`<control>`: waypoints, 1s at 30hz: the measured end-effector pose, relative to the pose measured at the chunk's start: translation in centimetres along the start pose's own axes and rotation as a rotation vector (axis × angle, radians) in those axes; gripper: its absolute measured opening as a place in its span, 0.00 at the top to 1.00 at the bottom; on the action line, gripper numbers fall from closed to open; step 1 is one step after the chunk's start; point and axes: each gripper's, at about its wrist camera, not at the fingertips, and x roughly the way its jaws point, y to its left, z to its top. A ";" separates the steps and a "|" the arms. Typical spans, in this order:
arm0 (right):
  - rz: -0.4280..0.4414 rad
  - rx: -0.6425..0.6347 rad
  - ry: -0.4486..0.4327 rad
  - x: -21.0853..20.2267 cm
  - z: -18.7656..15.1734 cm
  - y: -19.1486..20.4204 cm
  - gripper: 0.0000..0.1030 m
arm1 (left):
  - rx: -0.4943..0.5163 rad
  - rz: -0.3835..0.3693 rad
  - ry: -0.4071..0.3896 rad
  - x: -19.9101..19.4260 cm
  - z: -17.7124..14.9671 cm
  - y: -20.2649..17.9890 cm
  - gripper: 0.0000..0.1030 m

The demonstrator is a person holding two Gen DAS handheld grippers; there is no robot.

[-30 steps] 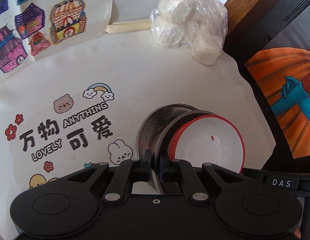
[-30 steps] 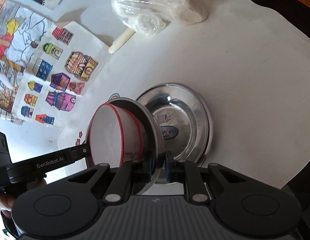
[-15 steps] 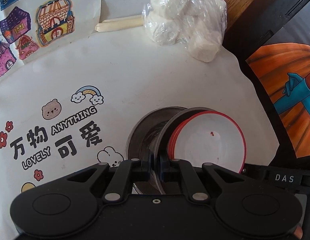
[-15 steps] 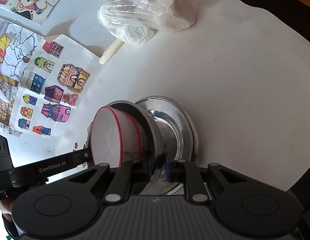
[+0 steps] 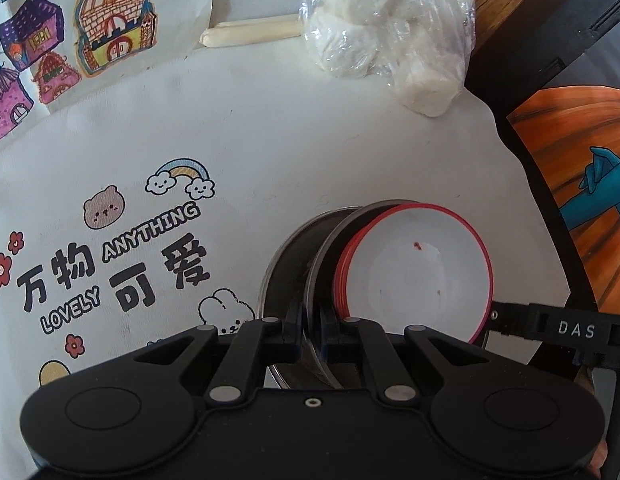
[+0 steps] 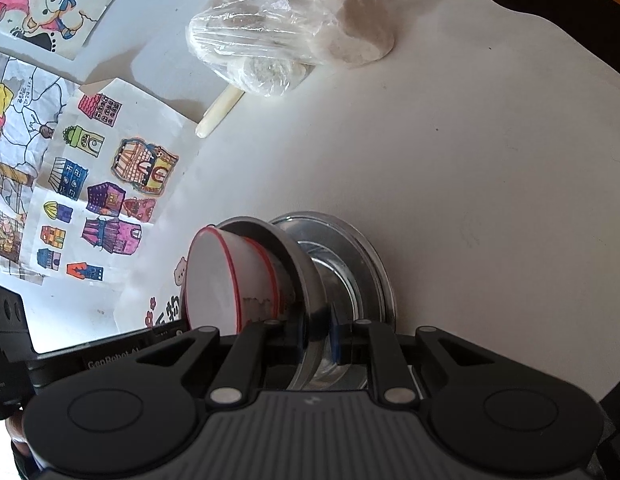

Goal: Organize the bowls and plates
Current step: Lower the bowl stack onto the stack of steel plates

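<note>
Steel plate [image 5: 315, 280] rim pinched between both tongs – left [image 5: 310, 330], right [image 6: 318, 334] – white bowls [image 5: 417, 276] stacked inside

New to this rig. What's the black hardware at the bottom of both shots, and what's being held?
There is no robot arm here: a person holds a two-finger gripper in each hand, and a fisheye camera on each looks forward along its fingers. The black hardware is the gripper itself. The left wrist view shows the left gripper; the right wrist view shows the right gripper.

Both are shut on the rim of one tilted steel plate, from opposite sides. Red-rimmed white bowls sit nested in it. Just beyond it is a second steel plate; whether the two touch I cannot tell.

Also on the white cloth: a plastic bag of white lumps, a pale stick and coloured drawings.
</note>
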 end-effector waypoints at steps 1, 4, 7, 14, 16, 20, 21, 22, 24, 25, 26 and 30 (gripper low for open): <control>0.002 0.000 -0.003 0.1 0.1 0.0 0.84 | -0.002 -0.001 0.001 0.1 0.0 0.1 0.94; 0.008 -0.008 -0.005 0.3 0.2 0.0 0.84 | -0.011 0.004 0.003 0.3 0.1 0.3 0.94; 0.012 -0.011 0.002 0.6 0.3 0.1 0.84 | -0.016 0.008 0.004 0.4 0.1 0.5 0.94; 0.012 -0.029 -0.011 0.8 0.5 0.5 0.84 | -0.027 0.001 0.009 0.4 0.1 0.6 0.93; 0.013 -0.031 -0.012 0.9 0.6 0.5 0.84 | -0.030 0.003 0.009 0.4 0.1 0.6 0.93; 0.014 -0.037 -0.015 1.0 0.8 0.5 0.84 | -0.034 0.003 0.010 0.5 0.0 0.7 0.92; 0.014 -0.040 -0.018 1.1 0.8 0.6 0.84 | -0.036 0.003 0.010 0.5 0.0 0.7 0.92; 0.013 -0.042 -0.022 1.1 0.8 0.7 0.84 | -0.038 0.003 0.011 0.5 0.0 0.8 0.92; 0.014 -0.048 -0.030 1.1 0.8 0.8 0.83 | -0.044 0.004 0.014 0.6 0.0 0.9 0.92; 0.014 -0.050 -0.031 1.1 0.8 0.8 0.83 | -0.047 0.004 0.016 0.7 0.0 0.9 0.91; 0.014 -0.051 -0.032 1.2 0.8 0.8 0.83 | -0.049 0.004 0.019 0.7 0.0 1.0 0.91; 0.015 -0.050 -0.028 1.4 0.9 0.9 0.83 | -0.052 0.002 0.024 0.9 0.0 1.0 0.91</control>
